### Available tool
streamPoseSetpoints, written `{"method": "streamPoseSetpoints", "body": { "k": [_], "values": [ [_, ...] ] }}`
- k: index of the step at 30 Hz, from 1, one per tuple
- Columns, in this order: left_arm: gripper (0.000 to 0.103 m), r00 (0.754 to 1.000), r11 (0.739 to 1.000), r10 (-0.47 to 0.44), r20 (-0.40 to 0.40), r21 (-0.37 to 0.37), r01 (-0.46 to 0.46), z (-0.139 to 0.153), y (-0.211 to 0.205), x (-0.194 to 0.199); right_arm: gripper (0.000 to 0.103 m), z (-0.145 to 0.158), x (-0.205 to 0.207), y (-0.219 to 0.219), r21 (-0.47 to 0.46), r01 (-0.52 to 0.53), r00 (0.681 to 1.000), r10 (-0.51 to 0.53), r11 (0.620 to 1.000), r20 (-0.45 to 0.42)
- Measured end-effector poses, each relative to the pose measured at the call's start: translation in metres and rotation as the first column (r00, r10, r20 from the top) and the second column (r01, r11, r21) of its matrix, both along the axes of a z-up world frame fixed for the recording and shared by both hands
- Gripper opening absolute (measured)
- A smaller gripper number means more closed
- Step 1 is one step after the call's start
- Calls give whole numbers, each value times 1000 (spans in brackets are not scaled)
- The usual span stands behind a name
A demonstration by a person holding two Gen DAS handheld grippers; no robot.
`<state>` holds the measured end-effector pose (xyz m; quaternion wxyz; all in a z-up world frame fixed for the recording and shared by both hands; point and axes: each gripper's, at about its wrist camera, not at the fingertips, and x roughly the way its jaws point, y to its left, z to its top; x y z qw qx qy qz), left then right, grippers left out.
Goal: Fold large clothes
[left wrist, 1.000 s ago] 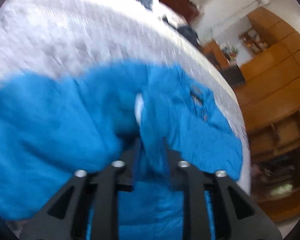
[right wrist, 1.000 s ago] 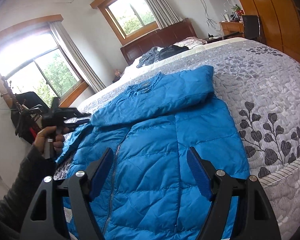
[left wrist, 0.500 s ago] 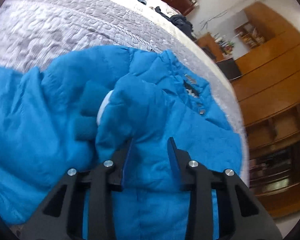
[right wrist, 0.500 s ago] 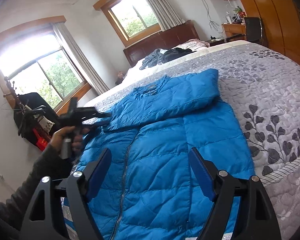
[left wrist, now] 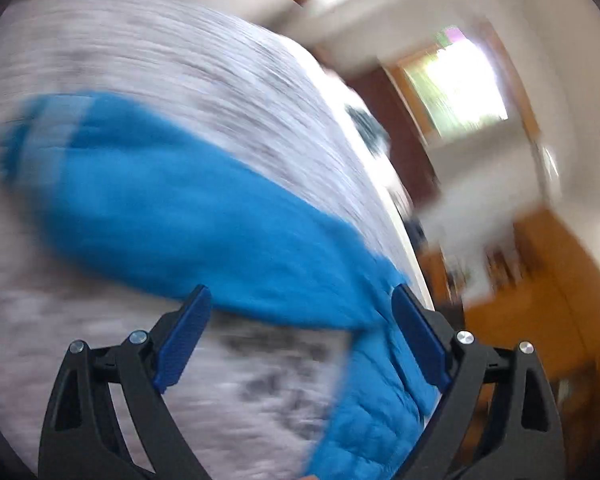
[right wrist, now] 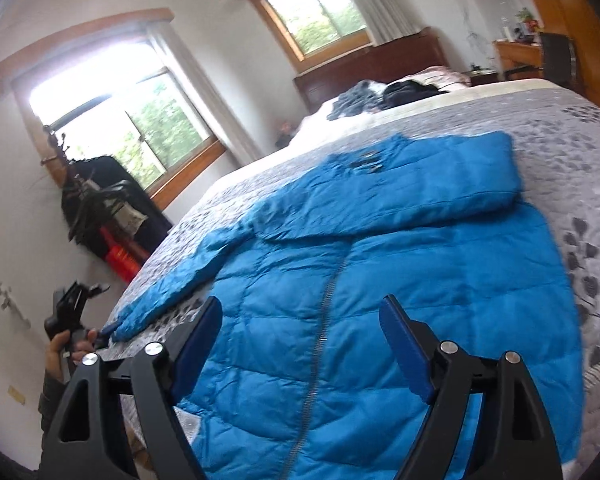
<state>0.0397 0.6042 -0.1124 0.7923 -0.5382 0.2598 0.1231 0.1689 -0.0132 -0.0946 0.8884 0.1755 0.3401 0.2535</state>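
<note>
Folding a blue down jacket (right wrist: 400,300) spread zipper-up on a grey quilted bed (right wrist: 580,128). Sleeve at 1 o'clock already laid across the chest; other sleeve (right wrist: 172,284) trailing outward toward 9 o'clock, unfolded. Left gripper (left wrist: 300,340) released, jaws wide, nothing between them. Right gripper (right wrist: 300,344) likewise spread and empty above the hem. Judged next: pinching the outlying cuff, carrying it across.

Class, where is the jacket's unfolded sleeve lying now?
In the right wrist view, the sleeve lies on the bedspread, angling left off the blue jacket toward the bed's edge.
</note>
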Motion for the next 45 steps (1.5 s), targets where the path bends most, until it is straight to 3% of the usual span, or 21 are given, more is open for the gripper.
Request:
{"method": "streamPoseSetpoints", "body": {
  "k": [3,5,13,15,16,17,19,22,25,30,35,40,45],
  "values": [
    [90,990,990,138,-40,-7,-138,-4,30,-34,82,4,0,10,-5,-38,999,38,999,19],
    [90,980,981,185,-68,-52,-189,-12,43,-44,82,6,-1,13,-2,-46,999,46,999,25],
    [89,969,974,213,-122,-47,-220,-40,83,-25,82,9,-7,-1,6,-6,999,6,1000,31],
    [69,969,975,215,-125,-21,-219,-36,89,-20,82,9,-7,-6,9,8,999,-9,1000,31],
    [36,972,979,195,-128,-38,-201,-37,92,-16,82,9,-7,-7,10,15,999,-15,1000,31],
    [22,972,978,196,-128,-47,-203,-37,94,-9,82,8,-7,-9,13,20,999,-20,1000,29],
    [20,973,976,203,-109,-52,-209,-36,100,-6,82,7,-5,-9,20,23,999,-24,1000,25],
    [18,980,979,199,-20,-34,-199,-7,104,2,82,6,-4,-8,14,18,1000,-19,1000,24],
    [18,984,987,149,96,41,-153,53,96,24,82,8,-3,-10,11,21,999,-22,1000,27],
    [17,975,987,10,221,152,-45,146,65,80,82,11,-5,-18,20,44,998,-45,999,34],
    [15,947,950,-185,264,294,104,218,-8,152,82,12,-12,-29,26,72,997,-72,997,35],
    [15,905,894,-351,240,372,248,231,-101,199,82,17,-20,-41,30,104,993,-106,994,51],
    [14,851,818,-499,166,413,399,209,-187,244,82,17,-22,-54,35,132,990,-134,991,42]
  ]
}}
